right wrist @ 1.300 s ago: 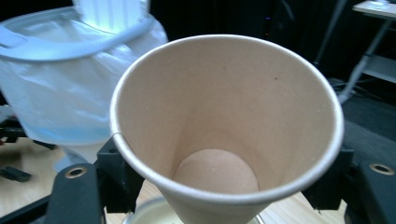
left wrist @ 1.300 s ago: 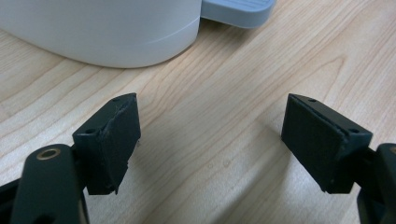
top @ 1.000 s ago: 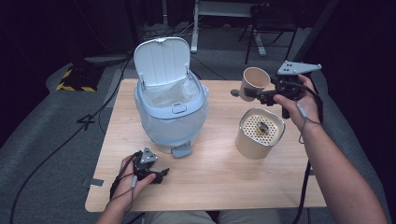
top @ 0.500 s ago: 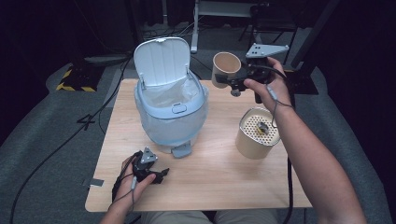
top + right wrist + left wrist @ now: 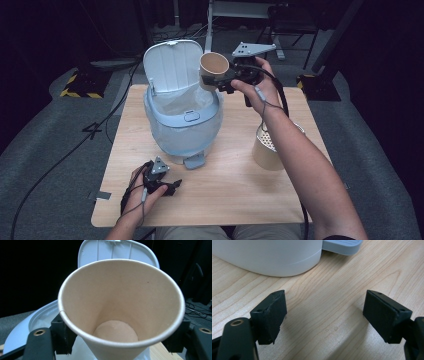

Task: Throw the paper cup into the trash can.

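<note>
A tan paper cup (image 5: pixel 213 70) hangs in the air, tilted, over the right rim of the pale blue bin (image 5: pixel 183 122); my right gripper (image 5: pixel 222 80) is shut on it. The bin's white lid (image 5: pixel 171 62) stands up and a clear liner shows inside. In the right gripper view the cup (image 5: pixel 121 307) is empty, with a black jaw on each side and the lid (image 5: pixel 117 251) behind it. My left gripper (image 5: pixel 172 186) rests low on the wooden table (image 5: pixel 227 192) in front of the bin, open with nothing between its fingers (image 5: pixel 272 316), near the bin's base (image 5: pixel 269 257) and pedal (image 5: pixel 343 244).
A tan cylindrical container with a perforated top (image 5: pixel 267 145) stands on the table's right side, partly behind the right forearm. The bin's grey foot pedal (image 5: pixel 194 161) juts toward the front. Dark floor with cables and metal stand legs surrounds the table.
My right gripper has carried the cup up and to the left, from over the table's back right to above the bin's rim. The left gripper has stayed put.
</note>
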The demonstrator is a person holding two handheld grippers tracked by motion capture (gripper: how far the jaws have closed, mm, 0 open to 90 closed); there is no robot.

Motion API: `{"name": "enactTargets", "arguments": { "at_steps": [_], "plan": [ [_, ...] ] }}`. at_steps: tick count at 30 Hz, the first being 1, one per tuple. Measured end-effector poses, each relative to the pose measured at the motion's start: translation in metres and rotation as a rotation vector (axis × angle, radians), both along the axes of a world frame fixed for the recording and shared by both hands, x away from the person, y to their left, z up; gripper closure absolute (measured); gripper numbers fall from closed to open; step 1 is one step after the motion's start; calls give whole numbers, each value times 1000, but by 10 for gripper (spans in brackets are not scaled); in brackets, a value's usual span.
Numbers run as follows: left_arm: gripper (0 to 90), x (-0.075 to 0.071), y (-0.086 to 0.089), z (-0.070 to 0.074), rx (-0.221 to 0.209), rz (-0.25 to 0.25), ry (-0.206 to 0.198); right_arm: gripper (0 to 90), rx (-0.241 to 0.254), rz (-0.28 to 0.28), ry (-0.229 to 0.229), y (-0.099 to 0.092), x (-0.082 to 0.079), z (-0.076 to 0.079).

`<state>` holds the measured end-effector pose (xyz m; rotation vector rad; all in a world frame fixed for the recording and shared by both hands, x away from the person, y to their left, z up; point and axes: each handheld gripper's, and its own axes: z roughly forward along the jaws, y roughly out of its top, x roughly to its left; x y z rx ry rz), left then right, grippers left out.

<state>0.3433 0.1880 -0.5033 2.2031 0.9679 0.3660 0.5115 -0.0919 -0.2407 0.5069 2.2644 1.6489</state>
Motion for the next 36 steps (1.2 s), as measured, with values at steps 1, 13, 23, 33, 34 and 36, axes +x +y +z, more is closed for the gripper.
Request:
{"name": "enactTargets", "arguments": {
  "at_steps": [1,13,23,33,34,36],
  "plan": [
    [197,0,0,0,0,-1,0,275,3,-2,3,3,1,-1],
    [195,3,0,0,-1,-9,1,274,3,19,33,44,5,-5],
    [196,3,0,0,0,-9,-1,275,-124,60,83,65,5,-15],
    [195,3,0,0,0,-9,-1,274,-268,121,142,70,1,-23],
    [195,3,0,0,0,-9,-1,270,-291,129,149,71,1,-25],
    [195,3,0,0,0,-9,-1,267,-304,136,152,72,1,-26]
  ]
}}
